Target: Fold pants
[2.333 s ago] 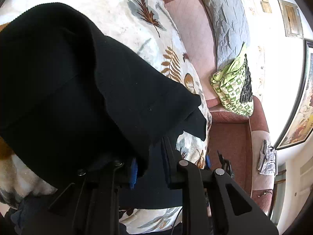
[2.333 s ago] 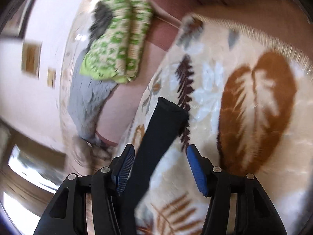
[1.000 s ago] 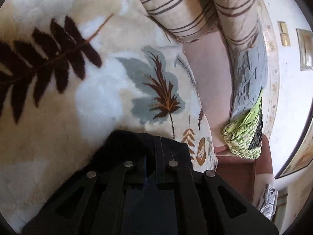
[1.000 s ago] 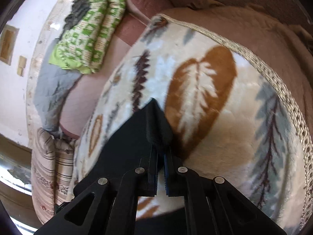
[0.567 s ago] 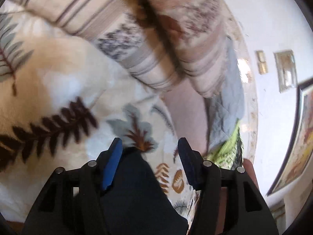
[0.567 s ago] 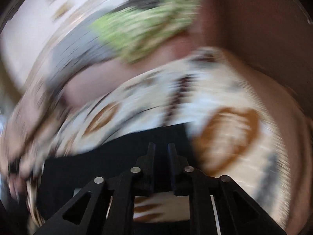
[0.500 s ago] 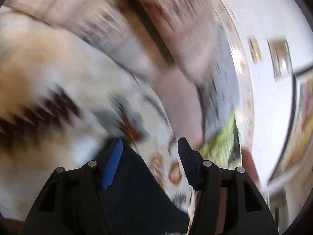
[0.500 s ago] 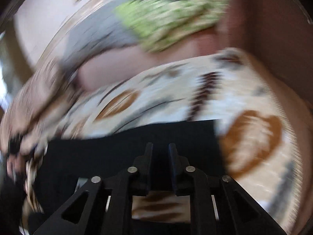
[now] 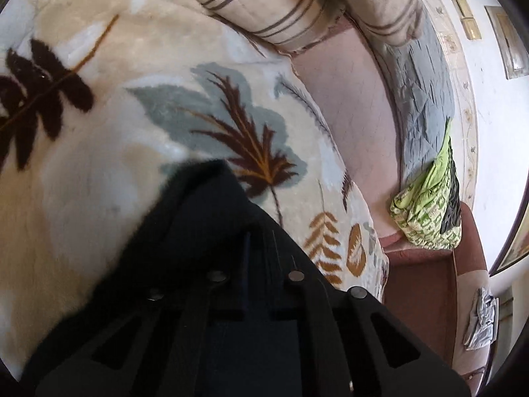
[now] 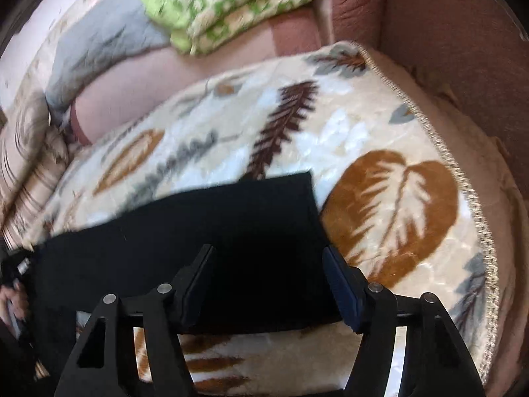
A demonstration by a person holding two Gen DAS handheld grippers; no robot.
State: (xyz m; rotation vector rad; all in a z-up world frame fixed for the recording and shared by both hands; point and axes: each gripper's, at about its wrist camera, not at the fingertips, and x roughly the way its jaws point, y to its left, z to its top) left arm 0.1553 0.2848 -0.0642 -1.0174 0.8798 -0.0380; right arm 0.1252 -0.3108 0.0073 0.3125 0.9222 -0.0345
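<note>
The black pants [image 10: 231,211] lie flat as a folded band across the leaf-patterned blanket [image 10: 396,198], their square end toward the brown leaf. My right gripper [image 10: 267,251] hovers over that end. Its jaws are opening, and the cloth lies under them without touching the blue pads. In the left wrist view a rounded corner of the pants [image 9: 198,205] sticks out ahead of my left gripper [image 9: 259,241]. Those jaws are closing to a narrow slit with black cloth pinched between them. The blanket [image 9: 132,132] spreads out beyond that corner.
Striped cushions [image 9: 281,6] lean at the blanket's far end. A grey quilt [image 9: 423,76] and a folded green patterned cloth [image 10: 231,3] rest on the pink seat. The brown sofa arm [image 10: 446,33] rises behind the blanket's edge. A hand [image 10: 13,297] shows at the left rim.
The left gripper opened off the pants, then closed again on the corner. The right gripper rolled, let go of the pants edge and spread its jaws wide.
</note>
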